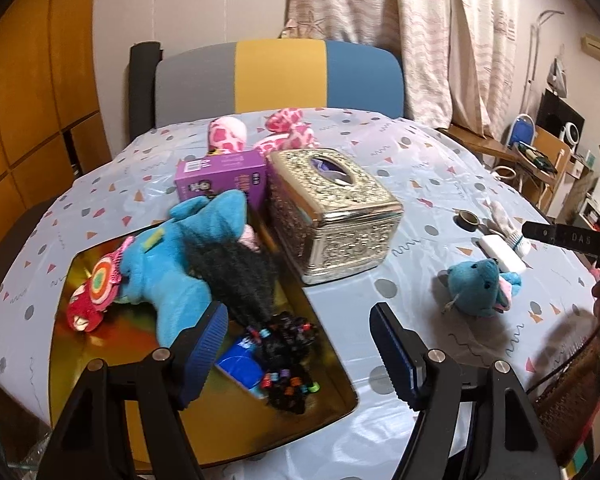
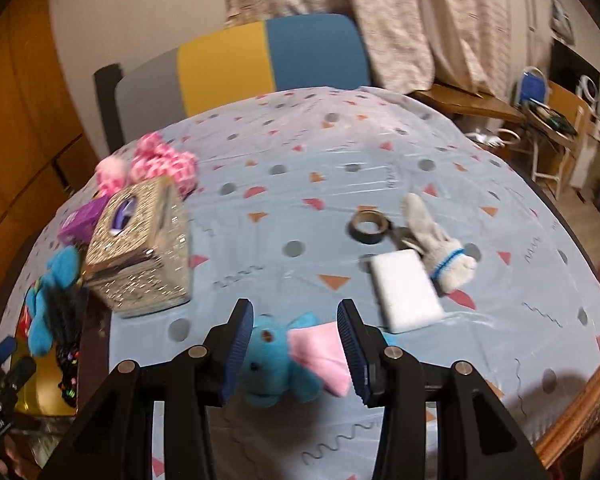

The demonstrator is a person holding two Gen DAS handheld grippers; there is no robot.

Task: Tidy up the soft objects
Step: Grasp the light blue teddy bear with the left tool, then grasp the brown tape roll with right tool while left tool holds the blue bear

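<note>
Right wrist view: the right gripper (image 2: pixel 296 350) stands spread around the small elephant (image 2: pixel 278 364) at the worktop's near edge, pads not pressing. The left gripper (image 1: pixel 300 344), spread and empty, hovers over the gold tray (image 1: pixel 92 344), which holds 2 toys. I judge 3 left: elephant, glove (image 2: pixel 440 248), pink toy (image 1: pixel 284 130) at the far edge.

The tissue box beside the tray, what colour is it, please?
Embossed metallic gold tissue box; clearest in the left wrist view.

Embossed shiny metal tissue box (image 1: pixel 334 210), fuzzy plush elephant (image 2: pixel 276 360).
</note>
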